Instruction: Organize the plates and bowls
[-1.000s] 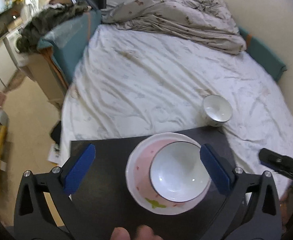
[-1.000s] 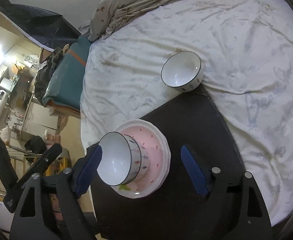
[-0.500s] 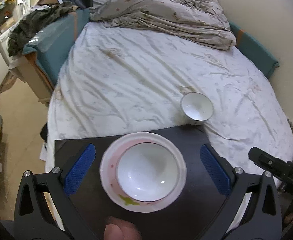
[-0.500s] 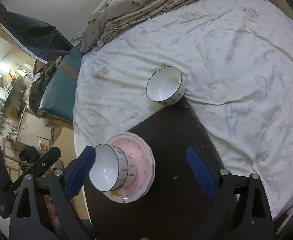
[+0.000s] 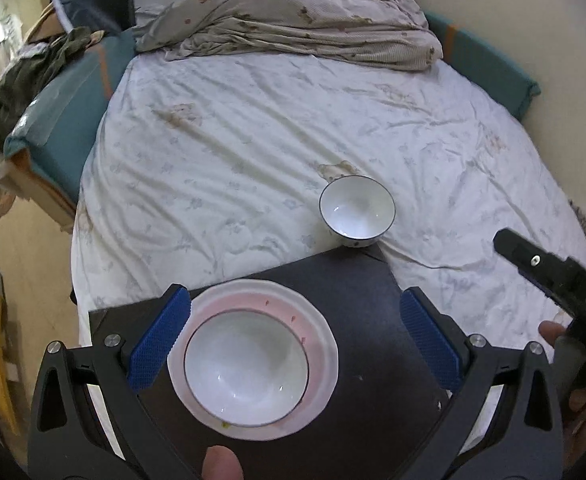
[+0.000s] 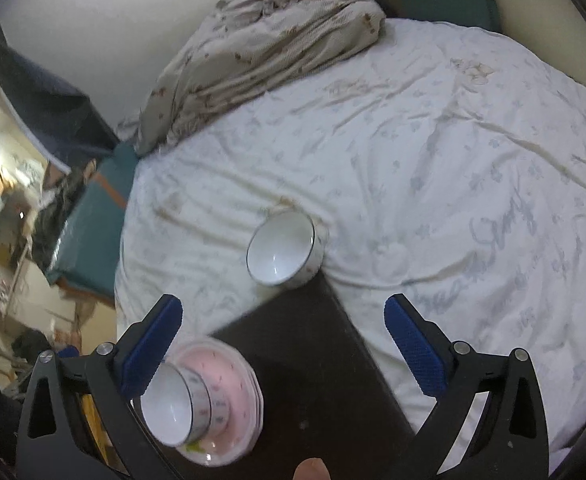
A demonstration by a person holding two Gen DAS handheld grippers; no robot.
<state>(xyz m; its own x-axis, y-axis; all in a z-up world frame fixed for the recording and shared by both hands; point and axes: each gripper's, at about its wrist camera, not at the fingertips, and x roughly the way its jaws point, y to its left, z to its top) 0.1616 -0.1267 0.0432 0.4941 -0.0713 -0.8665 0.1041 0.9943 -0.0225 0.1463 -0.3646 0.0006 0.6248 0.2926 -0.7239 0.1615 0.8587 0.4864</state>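
Both hand-held grippers (image 5: 295,338) (image 6: 279,346) are held released above the dark surface (image 5: 373,292); a white ceramic bowl (image 5: 247,368) is nested in the pink plate (image 5: 317,344).

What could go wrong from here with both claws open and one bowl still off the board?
1. The loose bowl sits on the soft bed sheet at the far corner of the dark board, apparently tilted; a clumsy pinch may tip it.
2. The stacked bowl sits off-centre on the pink plate; adding another bowl could shift it.
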